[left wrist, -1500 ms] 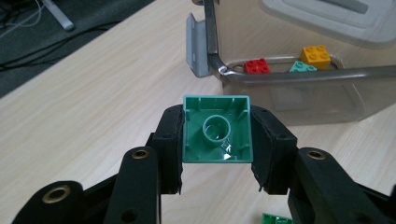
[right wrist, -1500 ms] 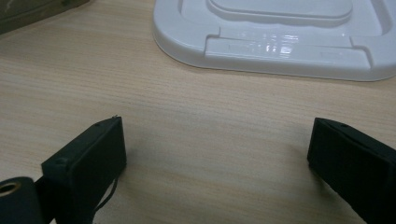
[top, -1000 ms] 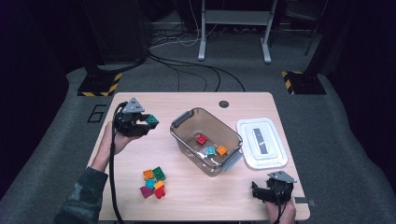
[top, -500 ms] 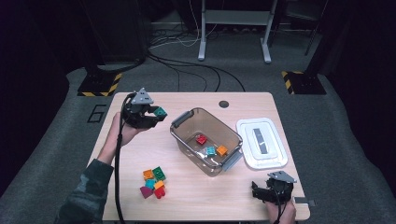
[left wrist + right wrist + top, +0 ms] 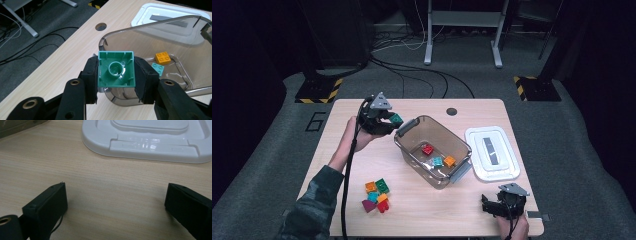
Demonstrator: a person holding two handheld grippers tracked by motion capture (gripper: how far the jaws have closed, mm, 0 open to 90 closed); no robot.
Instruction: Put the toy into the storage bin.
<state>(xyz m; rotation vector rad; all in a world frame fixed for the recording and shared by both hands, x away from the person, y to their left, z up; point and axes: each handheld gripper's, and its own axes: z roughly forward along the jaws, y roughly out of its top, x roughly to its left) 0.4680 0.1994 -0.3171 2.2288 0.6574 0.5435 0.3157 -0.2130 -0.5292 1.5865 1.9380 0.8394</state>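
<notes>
- While hanging just off the near-left corner of the clear bin, left tool clamped on a green block, pads squeezing its two opposite side walls, so nothing else in the jaws.
- Held up off the bench rather than resting on it, probably so it clears the bin's rim before getting dropped in.
- Hollow underside of the block facing back at the left gripper view, round tube in the middle plainly showing, so studs pointing away, out toward the bin.
- Looks square from this end, so no real long axis to speak of; stud-to-underside axis running along the jaws, tilted forward and down toward the bin floor.
- Already sitting in the bin: a red block, a teal block and an orange block, lying flat and a bit apart. Reads like a sort-into-the-bin job partway through.
- Small pile of blocks near the front-left of the bench, bunched together, not yet moved.
- White lid parked flat just right of the bin, off and out of the way so the opening stays free.
- Right tool down by the front-right corner, jaws spread wide over bare wood, gripping nothing. Parked while the other hand does the work, by the look of it.
</notes>
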